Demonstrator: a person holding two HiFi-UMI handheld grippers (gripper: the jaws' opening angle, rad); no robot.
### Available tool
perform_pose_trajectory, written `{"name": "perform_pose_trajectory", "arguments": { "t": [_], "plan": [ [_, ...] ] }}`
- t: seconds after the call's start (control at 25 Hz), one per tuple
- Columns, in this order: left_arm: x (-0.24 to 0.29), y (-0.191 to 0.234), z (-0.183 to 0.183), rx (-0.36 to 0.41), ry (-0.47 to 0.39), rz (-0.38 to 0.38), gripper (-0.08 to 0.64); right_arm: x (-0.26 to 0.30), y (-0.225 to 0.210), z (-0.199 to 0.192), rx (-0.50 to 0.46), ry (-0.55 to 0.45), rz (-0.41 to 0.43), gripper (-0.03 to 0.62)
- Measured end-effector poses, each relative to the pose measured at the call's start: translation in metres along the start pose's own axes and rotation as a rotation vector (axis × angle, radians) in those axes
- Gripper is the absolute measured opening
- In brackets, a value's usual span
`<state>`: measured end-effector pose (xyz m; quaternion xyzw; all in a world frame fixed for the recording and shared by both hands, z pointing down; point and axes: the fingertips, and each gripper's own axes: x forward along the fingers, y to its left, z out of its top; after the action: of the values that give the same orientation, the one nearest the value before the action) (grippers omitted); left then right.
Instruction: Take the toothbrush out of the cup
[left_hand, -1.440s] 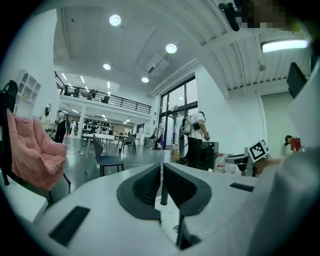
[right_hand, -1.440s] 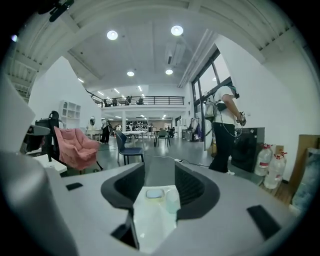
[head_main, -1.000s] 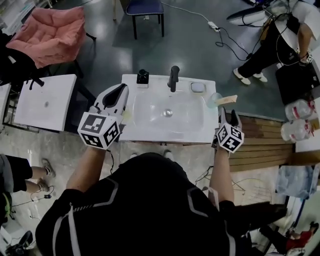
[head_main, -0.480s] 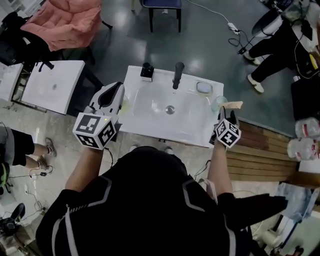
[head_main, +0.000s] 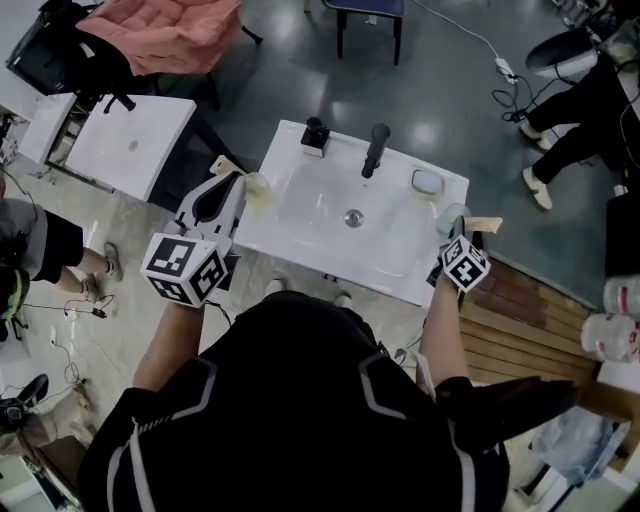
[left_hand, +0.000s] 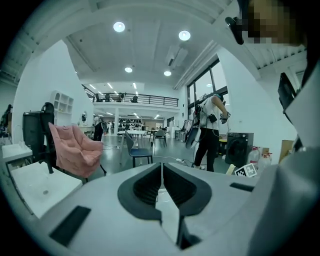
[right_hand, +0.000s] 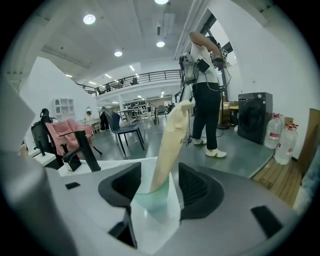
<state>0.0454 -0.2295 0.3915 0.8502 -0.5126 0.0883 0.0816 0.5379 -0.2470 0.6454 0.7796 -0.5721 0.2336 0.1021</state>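
We take this for a large open lab or test hall fitted with bathroom mock-ups; a free-standing white washbasin sits mid-frame on a polished grey floor, with a second basin at upper left; a power strip and cables trail at upper right; the left gripper view shows a railed mezzanine and recessed ceiling lights in its upper half; a washing machine and water jugs stand at the right of the right gripper view.

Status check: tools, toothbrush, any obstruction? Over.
Left tool shut, empty. Right tool open, straddling cup on sink edge. Toothbrush in cup, leaning. Soap dish nearby, looks clear.
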Motion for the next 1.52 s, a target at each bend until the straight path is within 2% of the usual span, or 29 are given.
{"name": "perform_pose_trajectory", "arguments": {
  "t": [0.28, 0.56, 1.12, 1.52],
  "plan": [
    [-0.009, -0.007, -0.006, -0.001, 0.02, 0.033, 0.006, 0.016, -0.005, 0.003, 0.006, 0.001, -0.003, 0.197],
    [-0.017, -0.004, -0.003, -0.002, -0.004, 0.074, 0.006, 0.019, -0.001, 0.006, -0.017, -0.007, -0.005, 0.106],
    [-0.023, 0.006, -0.006, -0.023, -0.003, 0.053, 0.006, 0.01, -0.007, 0.018, -0.008, -0.035, -0.034, 0.066],
    [-0.021, 0.017, -0.006, -0.04, -0.022, 0.001, 0.006, -0.017, 0.011, 0.061, -0.036, -0.122, 0.002, 0.057]
  ]
}}
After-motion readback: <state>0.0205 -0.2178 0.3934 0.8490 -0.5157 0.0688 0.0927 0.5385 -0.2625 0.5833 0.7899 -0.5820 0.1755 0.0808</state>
